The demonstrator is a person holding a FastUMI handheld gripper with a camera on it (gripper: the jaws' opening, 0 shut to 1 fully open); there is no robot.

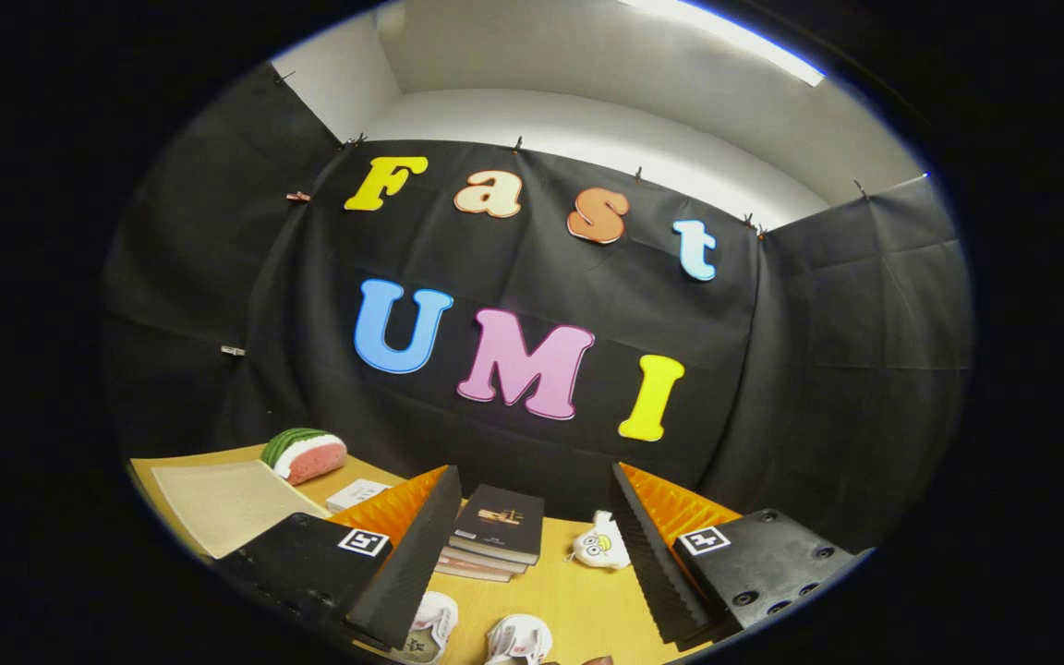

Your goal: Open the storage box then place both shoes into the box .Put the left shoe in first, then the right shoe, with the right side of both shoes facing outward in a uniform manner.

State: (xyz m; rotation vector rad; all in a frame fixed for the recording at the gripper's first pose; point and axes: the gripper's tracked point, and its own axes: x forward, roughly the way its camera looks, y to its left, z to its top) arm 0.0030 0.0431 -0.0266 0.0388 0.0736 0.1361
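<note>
My gripper is open, its two fingers spread wide with nothing between them. It is raised above the wooden table. Two white shoes lie on the table below and between the fingers: one close by the left finger, partly hidden by it, the other just to its right. Only their near ends show.
A stack of dark books lies beyond the fingers near the back wall. A small white plush toy sits to their right. A watermelon-slice toy, a beige mat and a white card are at the far left.
</note>
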